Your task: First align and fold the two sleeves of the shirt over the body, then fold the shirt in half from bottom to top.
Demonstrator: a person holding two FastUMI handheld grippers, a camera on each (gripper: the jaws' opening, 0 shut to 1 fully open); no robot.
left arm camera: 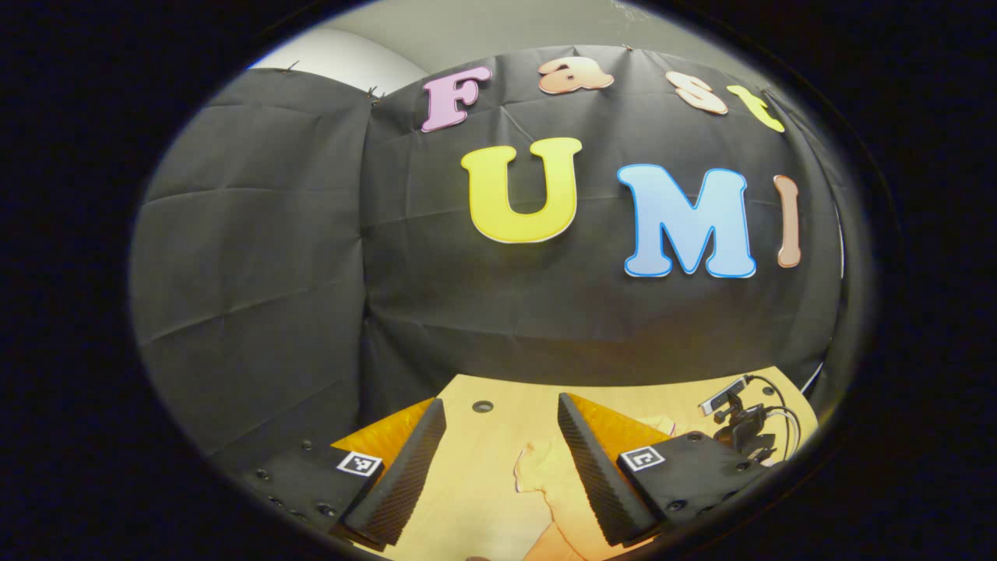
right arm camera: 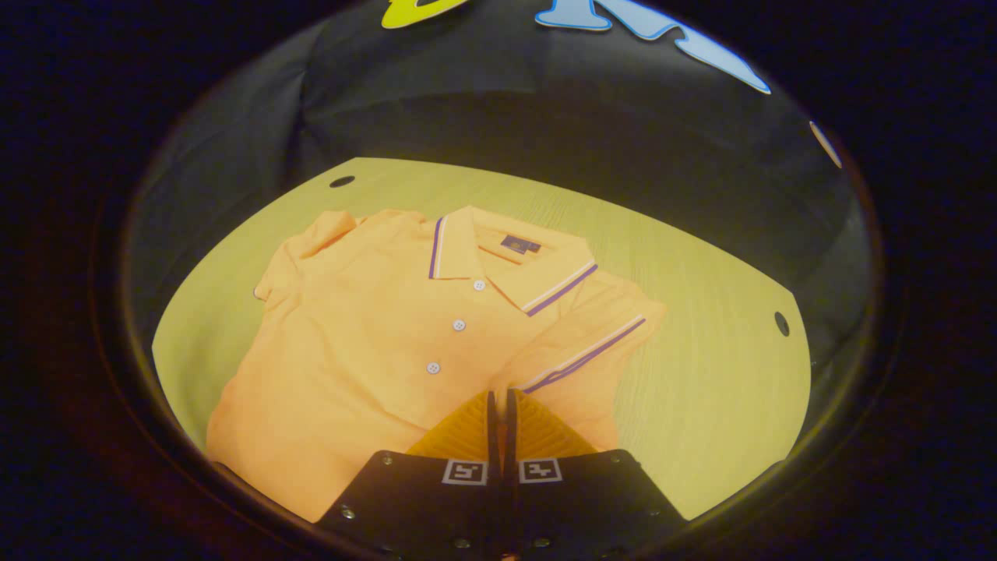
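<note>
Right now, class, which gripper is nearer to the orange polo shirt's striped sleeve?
Right. The right gripper sits at the striped sleeve, fingers closed together. The left gripper hangs open above the table's edge, with shirt fabric between its fingers.

The shirt (right arm camera: 366, 351) is soft matt knit cloth with smooth plastic-looking buttons (right arm camera: 459, 325) — the bench (right arm camera: 701, 374) under it is pale, smooth wood grain. Each gripper's fingers (left arm camera: 600, 467) carry ribbed, rough pads.
</note>
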